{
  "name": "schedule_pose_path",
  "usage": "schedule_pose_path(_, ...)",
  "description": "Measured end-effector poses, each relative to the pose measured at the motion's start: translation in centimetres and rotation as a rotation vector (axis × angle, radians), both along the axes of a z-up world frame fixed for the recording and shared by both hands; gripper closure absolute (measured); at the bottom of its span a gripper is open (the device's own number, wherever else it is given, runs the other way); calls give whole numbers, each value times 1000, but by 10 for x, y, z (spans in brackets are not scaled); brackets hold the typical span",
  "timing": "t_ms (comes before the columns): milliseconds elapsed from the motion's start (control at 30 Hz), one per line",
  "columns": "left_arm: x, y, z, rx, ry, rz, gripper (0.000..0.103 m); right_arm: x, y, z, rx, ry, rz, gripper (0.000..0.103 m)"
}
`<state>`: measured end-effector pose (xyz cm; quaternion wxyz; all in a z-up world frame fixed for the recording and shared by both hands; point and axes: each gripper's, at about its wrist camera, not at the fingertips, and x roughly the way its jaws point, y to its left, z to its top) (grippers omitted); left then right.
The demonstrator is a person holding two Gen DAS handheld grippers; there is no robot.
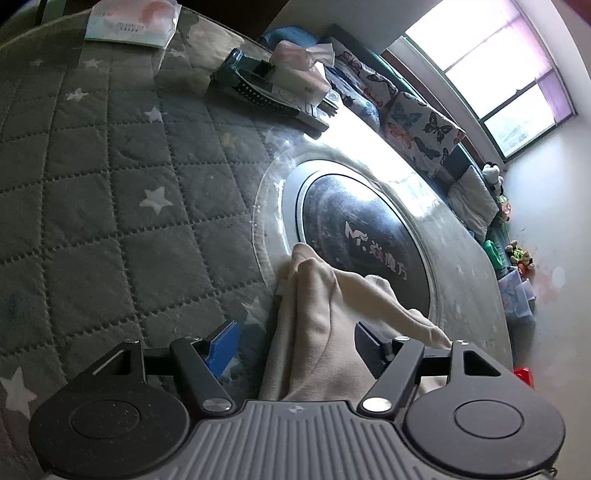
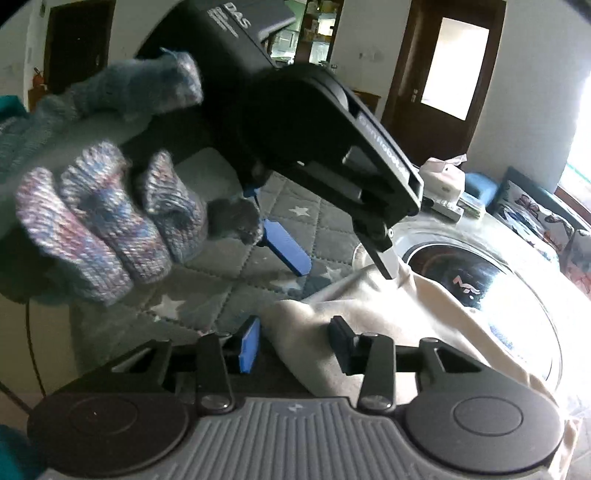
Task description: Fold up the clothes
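A beige garment [image 1: 317, 332] lies bunched on the table over the rim of a round black hotplate [image 1: 362, 229]. My left gripper [image 1: 295, 347] is open, its jaws wide apart on either side of the cloth ridge. In the right wrist view the same garment [image 2: 424, 317] spreads to the right. My right gripper [image 2: 295, 343] is open with a fold of the cloth between its jaws. The left gripper [image 2: 343, 254], held by a gloved hand [image 2: 103, 214], hovers just above the cloth ahead of it.
The table has a grey quilted star-pattern cover [image 1: 110, 184] under clear plastic. A tissue box and remotes [image 1: 288, 85] sit at the far edge, a white packet [image 1: 129, 22] at far left. Butterfly cushions [image 1: 413, 122] line a bench beyond.
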<state>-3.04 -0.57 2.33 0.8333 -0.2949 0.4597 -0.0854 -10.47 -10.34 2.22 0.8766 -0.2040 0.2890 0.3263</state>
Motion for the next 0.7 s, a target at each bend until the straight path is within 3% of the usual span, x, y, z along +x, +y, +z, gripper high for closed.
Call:
schedule_pose_path(100,0,-1,0,-18,5,2,27,5,-7,4,45,28,-31,90)
schedule_pose_path(200,2,-2,-1,-42,12,2,24,13,-27,16,173,101,-84,92)
schedule_pose_path(367,6,-11,-3,-83,24,-15,26,18,-55,34,312,138,-123,93)
schedule_pose_path(467,8,-18,-5,-91,26,-28,38,17,-63,38,346,143,-128,93)
schedule_pose_path(600,9,-26,-11,-85,32,-37,76,17,-63,35,341,154,-120,93)
schedule_pose_path(700,8,-31,-13,-73,26,-45,81,12,-62,31,327,160,-121,90)
